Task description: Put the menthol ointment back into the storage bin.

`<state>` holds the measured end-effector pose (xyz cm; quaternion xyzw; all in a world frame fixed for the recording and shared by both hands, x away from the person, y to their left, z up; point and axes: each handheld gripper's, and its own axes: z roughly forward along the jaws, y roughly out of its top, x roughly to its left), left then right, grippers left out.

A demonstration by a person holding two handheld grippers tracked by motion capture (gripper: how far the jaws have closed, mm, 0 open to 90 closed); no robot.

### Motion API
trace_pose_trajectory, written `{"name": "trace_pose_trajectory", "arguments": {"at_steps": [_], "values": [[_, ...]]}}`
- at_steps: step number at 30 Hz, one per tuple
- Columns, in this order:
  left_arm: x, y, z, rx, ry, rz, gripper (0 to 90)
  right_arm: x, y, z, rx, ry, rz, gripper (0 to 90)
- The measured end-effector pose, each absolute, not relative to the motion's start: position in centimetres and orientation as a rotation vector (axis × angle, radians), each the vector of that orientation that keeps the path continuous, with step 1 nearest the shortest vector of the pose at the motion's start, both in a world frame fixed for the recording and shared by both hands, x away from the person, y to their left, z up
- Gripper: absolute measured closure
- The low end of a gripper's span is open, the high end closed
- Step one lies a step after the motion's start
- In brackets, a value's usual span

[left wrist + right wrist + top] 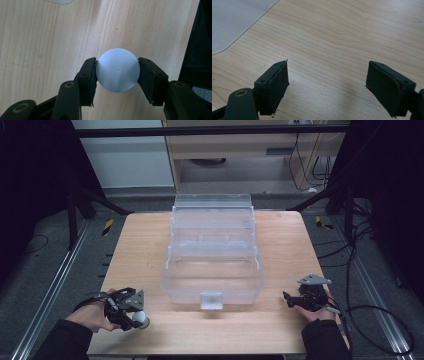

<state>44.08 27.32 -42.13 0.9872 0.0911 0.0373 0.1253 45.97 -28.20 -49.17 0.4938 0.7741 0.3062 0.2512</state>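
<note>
- One clear plastic box [212,265] is seen at the middle of the wooden tabletop [280,325]. Its lid is opened toward the far side, and stepped trays are spread out behind the deep front part.
- Through the clear walls, nothing can be made out inside the front part; the trays behind are too hazy to be judged.
- A small latch [211,300] is placed on the front wall of the box, facing the person.
- One pale ball [117,69] is counted. It is found near the front left corner of the tabletop, well apart from the box.
- The ball is clamped between the jaws of the left gripper [117,71]; both pads are pressed on its two sides. In the high view this gripper [136,316] is held low by the left hand [92,316], close to the front edge.
- Two grippers are counted, one in each hand. The right gripper [289,300] is held by the right hand [312,312] near the front right corner, beside the box but not touching it.
- In the right gripper view its jaws are seen wide apart, with only bare wood between them, and a rounded corner of the box [234,22] is shown at the upper left.
- Open wood is left along the front edge between the two hands, and narrower strips are left at each side of the box.
</note>
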Motion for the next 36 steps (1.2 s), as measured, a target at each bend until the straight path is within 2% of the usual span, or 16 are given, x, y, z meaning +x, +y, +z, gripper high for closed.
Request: {"name": "trace_pose_trajectory", "arguments": {"at_steps": [3, 4, 6, 12, 14, 18, 27, 36], "values": [[44.1, 27.4, -41.6, 2.861, 0.277, 0.116, 50.4, 46.0, -28.2, -49.2, 1.343, 2.109, 0.831, 18.3], [44.1, 27.7, -40.5, 2.815, 0.245, 0.132, 74.9, 46.0, -28.2, -49.2, 1.344, 2.109, 0.830, 18.3], [44.3, 27.9, -39.6, 2.791, 0.264, 0.123, 74.1, 46.0, -28.2, -49.2, 1.344, 2.108, 0.830, 18.3], [44.5, 28.2, -40.0, 2.819, 0.315, 0.122, 57.7, 45.9, -28.3, -49.2, 1.344, 2.112, 0.830, 18.3], [44.6, 28.2, -40.0, 2.810, 0.311, 0.130, 49.0, 46.0, -28.2, -49.3, 1.350, 2.117, 0.824, 18.2], [44.8, 27.6, -40.6, 2.830, 0.310, 0.108, 42.6, 46.0, -28.2, -49.3, 1.342, 2.123, 0.818, 18.2], [45.9, 25.8, -42.2, 2.904, 0.263, 0.094, 43.8, 46.0, -28.2, -49.4, 1.342, 2.125, 0.819, 18.3], [46.4, 25.3, -42.6, 2.950, 0.232, 0.073, 49.8, 46.0, -28.2, -49.3, 1.342, 2.132, 0.819, 18.3]]}}
